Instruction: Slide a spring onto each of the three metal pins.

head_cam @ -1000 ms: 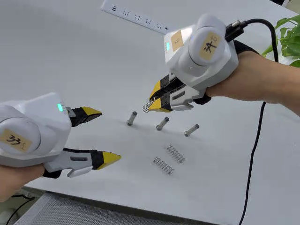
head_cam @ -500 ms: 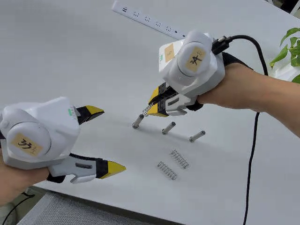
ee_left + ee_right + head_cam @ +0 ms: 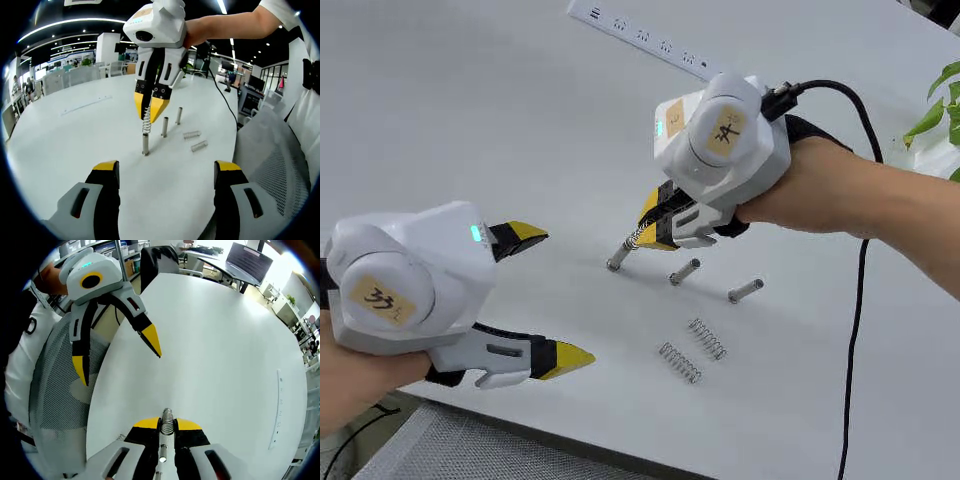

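The right gripper [image 3: 645, 235] has its jaws drawn narrow on a spring [image 3: 634, 239], which sticks out past the yellow tips; the gripper hangs above the white table [image 3: 470, 130], tilted down toward the first pin [image 3: 617, 260], the leftmost in a row of three. In the left gripper view the spring [image 3: 146, 122] hangs upright from the right gripper [image 3: 148, 106] and its lower end meets the top of the first pin [image 3: 145, 144]; whether it has passed over the tip cannot be told. In the right gripper view the spring [image 3: 167, 422] sits centred between the two jaws.

The middle pin [image 3: 684, 271] and the third pin [image 3: 745, 291] stand bare, toward the near edge of the table; one loose spring [image 3: 706, 339] and a second loose spring [image 3: 679, 362] lie flat just nearer that edge, close together but apart.

The left gripper [image 3: 552, 295] has its jaws wide apart with nothing between them; it is held by the near edge, well apart from the pins.

A power strip [image 3: 645, 38] lies toward the far edge; a black cable [image 3: 861, 290] trails from the right gripper to the near edge.
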`<state>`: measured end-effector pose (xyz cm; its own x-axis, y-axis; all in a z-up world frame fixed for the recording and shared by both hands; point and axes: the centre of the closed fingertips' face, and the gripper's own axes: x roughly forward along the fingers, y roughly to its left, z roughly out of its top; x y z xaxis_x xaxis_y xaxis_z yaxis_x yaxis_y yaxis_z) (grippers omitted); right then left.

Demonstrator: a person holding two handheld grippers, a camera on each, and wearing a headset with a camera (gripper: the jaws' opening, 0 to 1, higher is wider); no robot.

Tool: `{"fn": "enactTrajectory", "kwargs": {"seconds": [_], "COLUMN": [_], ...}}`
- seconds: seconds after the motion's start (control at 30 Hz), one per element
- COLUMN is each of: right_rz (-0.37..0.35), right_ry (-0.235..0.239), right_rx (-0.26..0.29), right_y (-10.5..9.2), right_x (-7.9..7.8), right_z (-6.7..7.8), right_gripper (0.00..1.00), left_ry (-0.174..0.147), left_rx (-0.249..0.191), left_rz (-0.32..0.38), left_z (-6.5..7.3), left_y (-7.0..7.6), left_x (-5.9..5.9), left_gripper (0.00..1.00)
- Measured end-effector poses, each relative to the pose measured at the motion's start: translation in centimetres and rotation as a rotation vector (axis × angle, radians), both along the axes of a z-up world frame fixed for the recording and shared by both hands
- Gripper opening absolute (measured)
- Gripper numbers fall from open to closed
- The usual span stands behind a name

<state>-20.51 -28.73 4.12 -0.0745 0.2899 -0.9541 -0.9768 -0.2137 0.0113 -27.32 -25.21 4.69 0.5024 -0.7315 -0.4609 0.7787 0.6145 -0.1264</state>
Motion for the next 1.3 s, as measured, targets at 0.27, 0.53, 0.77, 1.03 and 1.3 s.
{"fn": "enactTrajectory", "kwargs": {"seconds": [0.27, 0.53, 0.77, 1.03, 1.3], "right_rz": [0.006, 0.011, 0.019, 0.023, 0.031], "right_ry": [0.007, 0.011, 0.012, 0.018, 0.032], "right_rx": [-0.003, -0.008, -0.014, -0.022, -0.032], "right_y": [0.2, 0.3, 0.5, 0.8, 1.0], "right_x": [0.1, 0.0, -0.1, -0.4, -0.3], "right_z": [-0.3, -0.4, -0.5, -0.7, -1.4], "right_gripper": [0.07, 0.07, 0.07, 0.07, 0.07], "left_ry": [0.002, 0.007, 0.009, 0.011, 0.013], "left_rx": [-0.008, -0.01, -0.015, -0.02, -0.021], "left_rz": [-0.001, -0.008, -0.011, -0.015, -0.016], "left_z": [-0.1, -0.3, -0.2, 0.0, 0.1], "left_y": [-0.1, -0.1, -0.2, -0.3, -0.2], "left_x": [0.0, 0.0, 0.1, 0.0, 0.1], "left_gripper": [0.76, 0.76, 0.76, 0.76, 0.76]}}
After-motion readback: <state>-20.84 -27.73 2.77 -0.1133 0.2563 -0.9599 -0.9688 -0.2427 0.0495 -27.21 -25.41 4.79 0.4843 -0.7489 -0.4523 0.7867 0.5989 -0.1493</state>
